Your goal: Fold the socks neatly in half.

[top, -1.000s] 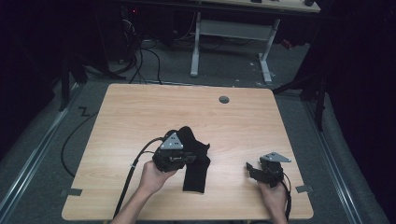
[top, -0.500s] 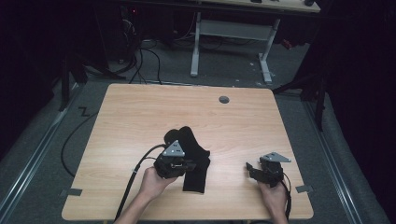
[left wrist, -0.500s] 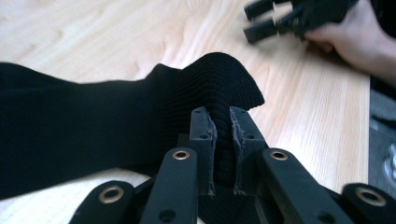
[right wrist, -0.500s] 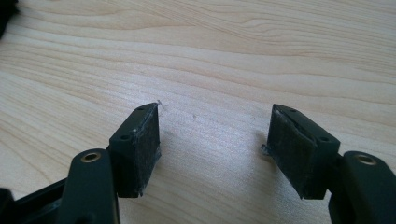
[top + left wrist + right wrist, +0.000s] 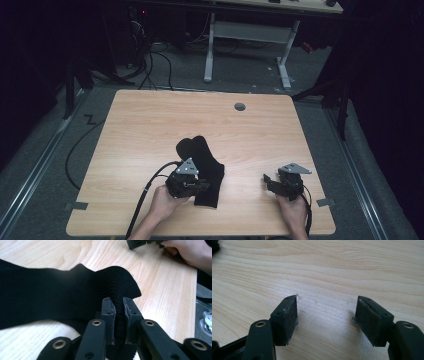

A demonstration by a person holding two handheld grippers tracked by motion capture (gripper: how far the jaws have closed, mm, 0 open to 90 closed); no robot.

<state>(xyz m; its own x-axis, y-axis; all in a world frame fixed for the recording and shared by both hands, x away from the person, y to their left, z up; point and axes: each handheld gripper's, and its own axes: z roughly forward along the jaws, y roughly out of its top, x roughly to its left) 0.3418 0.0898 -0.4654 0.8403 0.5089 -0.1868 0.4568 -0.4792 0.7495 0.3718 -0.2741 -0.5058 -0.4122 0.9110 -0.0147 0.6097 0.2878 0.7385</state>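
The wooden table [image 5: 150, 130] carries a black sock [image 5: 202, 167] lying just below its centre, toe toward 11 o'clock and cuff toward 6; it looks light, limp and floppy, so a pinch at the ribbed cuff edge should serve best. The left gripper [image 5: 117, 315] has its jaws clamped on a fold of that cuff; the right gripper [image 5: 327, 315], at 4 o'clock and well apart, rests with jaws spread wide over bare wood.

Black ribbed sock [image 5: 202, 167] lies flat on the counter [image 5: 150, 125], near its front edge, one edge bunched upward
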